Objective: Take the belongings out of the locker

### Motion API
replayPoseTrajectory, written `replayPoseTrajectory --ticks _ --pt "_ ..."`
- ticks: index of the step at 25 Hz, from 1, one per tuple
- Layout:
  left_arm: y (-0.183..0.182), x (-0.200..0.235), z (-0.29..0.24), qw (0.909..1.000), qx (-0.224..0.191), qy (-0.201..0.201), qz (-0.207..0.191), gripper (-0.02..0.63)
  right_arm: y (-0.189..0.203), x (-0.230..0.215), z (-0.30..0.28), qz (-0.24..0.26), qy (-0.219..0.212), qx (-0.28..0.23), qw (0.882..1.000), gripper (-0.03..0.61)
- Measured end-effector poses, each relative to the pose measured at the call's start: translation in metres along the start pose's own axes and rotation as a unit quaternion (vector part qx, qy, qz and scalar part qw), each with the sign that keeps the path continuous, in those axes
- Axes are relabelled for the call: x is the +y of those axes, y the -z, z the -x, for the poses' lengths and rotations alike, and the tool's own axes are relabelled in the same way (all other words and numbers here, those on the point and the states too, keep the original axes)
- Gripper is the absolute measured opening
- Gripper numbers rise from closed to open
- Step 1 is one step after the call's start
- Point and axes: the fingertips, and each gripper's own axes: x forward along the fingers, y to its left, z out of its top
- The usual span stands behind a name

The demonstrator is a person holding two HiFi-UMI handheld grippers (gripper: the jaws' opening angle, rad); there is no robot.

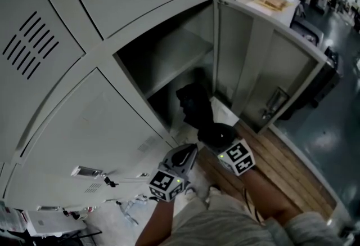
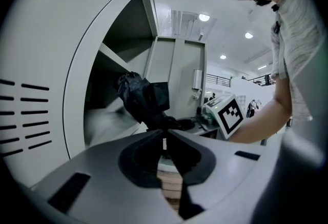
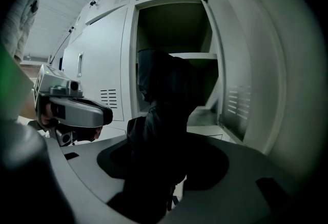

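Roughly upright, black bundle [image 1: 194, 105] stands clenched in jaws of right gripper [image 1: 209, 131]; left gripper [image 2: 164, 142] closed.

Left claw [image 2: 164, 141] at bottom of frame, jaws together at the tips, nothing between them. Ahead: open locker [image 2: 123, 38], door [image 2: 177, 72] swung out, 1 shelf [image 2: 114, 57] inside. Black bundle [image 2: 139, 96] stands at the opening, lower end gripped in the right claw [image 2: 174, 123]. Its marker cube [image 2: 227, 114] sits just right of that. Person's forearm [image 2: 266, 121] at right.
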Motion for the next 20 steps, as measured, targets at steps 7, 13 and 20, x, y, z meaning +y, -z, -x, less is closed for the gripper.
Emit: replayPoseTrajectory --ticks 7,13,20 --pt "-0.019 -0.014 0.004 0.9997 -0.015 0.017 -0.011 0.006 -0.02 0.005 0.036 0.004 0.011 -0.049 0.999 0.253" --pt "-0.045 -0.019 0.009 0.9991 -0.032 0.016 -0.025 0.006 -0.043 0.015 0.065 0.023 0.01 -0.065 0.998 0.253" --pt "-0.074 -0.029 0.011 0.9973 -0.056 0.021 -0.042 0.006 -0.066 0.02 0.089 0.042 0.013 -0.102 0.994 0.253"
